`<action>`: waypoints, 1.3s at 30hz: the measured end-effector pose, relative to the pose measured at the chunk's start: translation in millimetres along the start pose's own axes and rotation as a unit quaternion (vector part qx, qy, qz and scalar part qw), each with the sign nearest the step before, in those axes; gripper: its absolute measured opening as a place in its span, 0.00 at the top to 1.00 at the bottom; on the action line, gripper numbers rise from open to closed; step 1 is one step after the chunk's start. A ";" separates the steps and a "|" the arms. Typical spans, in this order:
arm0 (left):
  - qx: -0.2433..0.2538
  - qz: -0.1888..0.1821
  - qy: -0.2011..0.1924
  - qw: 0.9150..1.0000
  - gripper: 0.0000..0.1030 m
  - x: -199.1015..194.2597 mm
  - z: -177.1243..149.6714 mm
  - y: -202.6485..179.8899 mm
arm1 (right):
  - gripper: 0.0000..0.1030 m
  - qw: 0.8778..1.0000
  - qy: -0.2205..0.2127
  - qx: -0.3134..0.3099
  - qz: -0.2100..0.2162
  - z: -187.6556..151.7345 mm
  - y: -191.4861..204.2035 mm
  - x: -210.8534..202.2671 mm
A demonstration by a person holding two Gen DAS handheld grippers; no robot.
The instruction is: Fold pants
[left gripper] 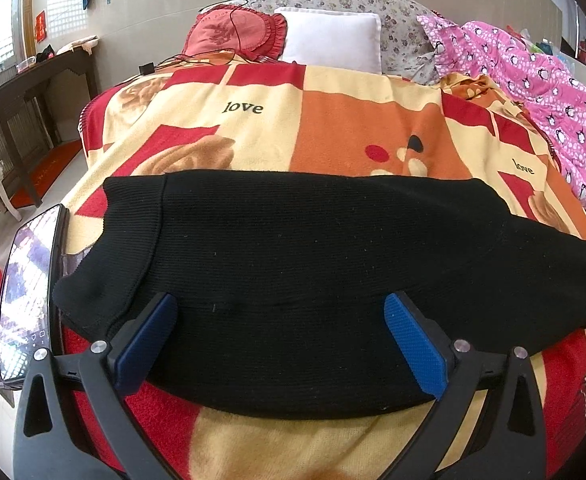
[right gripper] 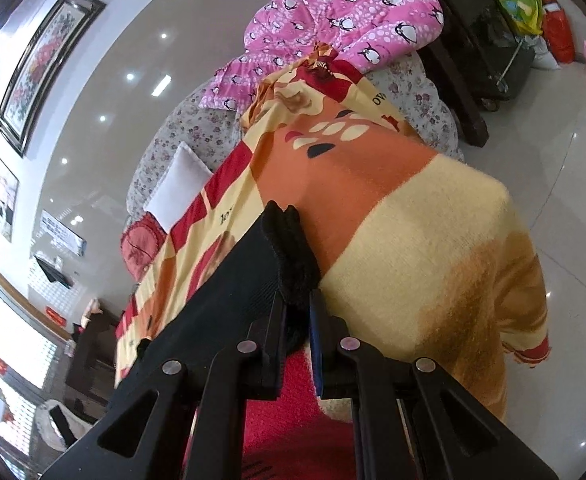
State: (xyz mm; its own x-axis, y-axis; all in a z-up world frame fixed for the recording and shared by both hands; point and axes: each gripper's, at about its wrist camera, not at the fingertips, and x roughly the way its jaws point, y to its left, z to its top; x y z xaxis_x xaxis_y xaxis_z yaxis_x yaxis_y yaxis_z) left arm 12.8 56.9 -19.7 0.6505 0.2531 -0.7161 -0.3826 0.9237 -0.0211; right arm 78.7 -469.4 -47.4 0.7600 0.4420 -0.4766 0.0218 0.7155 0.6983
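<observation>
Black ribbed knit pants point(left gripper: 313, 272) lie folded across the near part of a bed covered by a red, orange and cream blanket point(left gripper: 333, 128). My left gripper point(left gripper: 281, 316) is open, its blue pads point(left gripper: 413, 344) spread just above the pants' near edge, holding nothing. In the right wrist view the camera is tilted sideways; my right gripper point(right gripper: 297, 304) is shut on a bunched end of the black pants point(right gripper: 293, 256), which stretch away to the left over the blanket point(right gripper: 413, 240).
A phone point(left gripper: 27, 300) lies at the bed's left edge beside the pants. A red cushion point(left gripper: 237, 34), white pillow point(left gripper: 333, 38) and pink penguin quilt point(left gripper: 533, 80) sit at the far end. A dark wooden table point(left gripper: 33, 92) stands left; tiled floor point(right gripper: 553, 160) lies beside the bed.
</observation>
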 end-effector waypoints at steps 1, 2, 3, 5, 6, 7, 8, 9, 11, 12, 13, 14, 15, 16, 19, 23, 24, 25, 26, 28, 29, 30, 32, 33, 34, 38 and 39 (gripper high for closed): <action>0.000 0.000 0.000 1.000 0.00 0.2 0.2 0.3 | 0.92 1.000 0.000 0.003 0.004 0.1 -1.6 0.0; 0.000 0.000 0.000 1.000 0.00 0.2 0.2 0.3 | 0.92 1.000 0.001 0.006 0.006 0.3 -2.3 0.0; 0.000 0.000 0.000 1.000 0.00 0.2 0.2 0.3 | 0.92 1.000 0.001 0.008 0.005 0.4 -2.4 -0.2; 0.000 0.000 0.000 1.000 0.00 0.2 0.2 0.4 | 0.92 1.000 0.004 0.018 0.004 1.2 -2.5 -0.5; 0.000 0.000 0.000 1.000 0.00 0.2 0.2 0.4 | 0.91 1.000 0.007 0.023 0.001 2.6 -2.1 -0.5; 0.000 0.000 0.000 1.000 0.00 0.2 0.2 0.4 | 0.91 1.000 0.012 0.022 -0.009 4.6 1.9 -0.4; 0.000 0.000 0.000 1.000 0.00 0.2 0.2 0.3 | 0.91 1.000 0.014 0.013 -0.019 6.1 7.5 0.1; 0.000 0.000 0.000 1.000 0.00 0.2 0.1 0.4 | 0.92 1.000 0.012 -0.006 -0.027 8.7 18.0 0.4; 0.000 -0.001 -0.001 1.000 0.00 -0.2 -0.1 0.4 | 0.92 0.999 -0.003 -0.047 -0.005 14.2 46.7 -2.6; 0.000 -0.001 -0.001 1.000 0.00 -0.5 0.0 0.4 | 0.92 0.997 -0.007 -0.071 0.013 16.0 65.9 -3.0; 0.000 -0.001 -0.001 1.000 0.00 -0.4 0.0 0.5 | 0.92 0.995 -0.008 -0.097 0.031 15.6 85.2 -2.1; 0.000 -0.001 -0.001 1.000 0.00 -0.4 0.0 0.5 | 0.92 0.990 -0.005 -0.129 0.049 12.6 107.7 0.8; 0.000 -0.002 -0.001 1.000 0.00 -0.7 -0.2 0.3 | 0.92 0.985 0.001 -0.160 0.067 7.3 129.0 5.0; -0.001 -0.002 -0.001 1.000 0.00 -1.0 -0.1 0.4 | 0.92 0.977 0.008 -0.197 0.087 -1.3 153.1 11.1; -0.001 -0.003 -0.001 1.000 0.00 -1.7 -0.3 -0.3 | 0.92 0.949 0.033 -0.282 0.135 -31.5 206.5 29.4; -0.001 -0.003 -0.001 1.000 0.00 -1.6 -0.3 0.1 | 0.92 0.906 0.077 -0.372 0.185 -80.6 258.0 53.7; -0.001 -0.003 -0.001 1.000 0.00 -1.9 -0.4 -0.6 | 0.92 0.896 0.087 -0.392 0.190 -92.1 266.2 59.5; -0.001 -0.003 -0.001 1.000 0.00 -1.6 -0.3 0.1 | 0.92 0.886 0.096 -0.411 0.192 -103.6 272.9 63.4; -0.001 -0.003 -0.001 1.000 0.00 -1.5 -0.3 0.1 | 0.92 0.873 0.109 -0.436 0.191 -118.3 280.8 70.1; -0.001 -0.003 -0.001 1.000 0.00 -1.5 -0.3 0.1 | 0.92 0.851 0.129 -0.474 0.185 -143.7 288.5 81.1; -0.001 -0.003 -0.001 1.000 0.00 -1.5 -0.3 0.3 | 0.92 0.846 0.135 -0.483 0.180 -152.2 289.2 84.5; -0.001 -0.003 -0.001 1.000 0.00 -1.4 -0.3 0.2 | 0.92 0.842 0.141 -0.490 0.176 -159.6 288.4 88.2; -0.001 -0.002 -0.001 1.000 0.00 -1.3 -0.3 0.4 | 0.92 0.840 0.151 -0.491 0.175 -166.2 283.6 91.1; -0.001 -0.002 -0.001 1.000 0.00 -1.5 -0.2 0.3 | 0.92 0.840 0.154 -0.489 0.176 -168.6 281.4 90.6; -0.001 -0.002 -0.001 1.000 0.00 -1.5 -0.1 -0.1 | 0.92 0.840 0.156 -0.488 0.178 -169.5 280.6 90.5; -0.001 -0.001 -0.001 1.000 0.00 -1.3 0.3 0.0 | 0.92 0.830 0.184 -0.497 0.170 -176.3 276.3 101.8; -0.001 -0.002 -0.001 1.000 0.00 -1.3 0.3 -0.1 | 0.92 0.828 0.198 -0.500 0.160 -180.0 272.3 107.5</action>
State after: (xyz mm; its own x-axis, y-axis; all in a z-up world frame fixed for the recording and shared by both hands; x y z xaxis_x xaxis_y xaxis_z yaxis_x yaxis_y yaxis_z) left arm 12.2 56.5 -18.5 0.6530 0.2509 -0.7146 -0.3824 0.9237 -0.0252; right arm 49.4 -129.7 -4.6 0.3471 0.6963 -0.6282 -0.8382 0.5308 0.1253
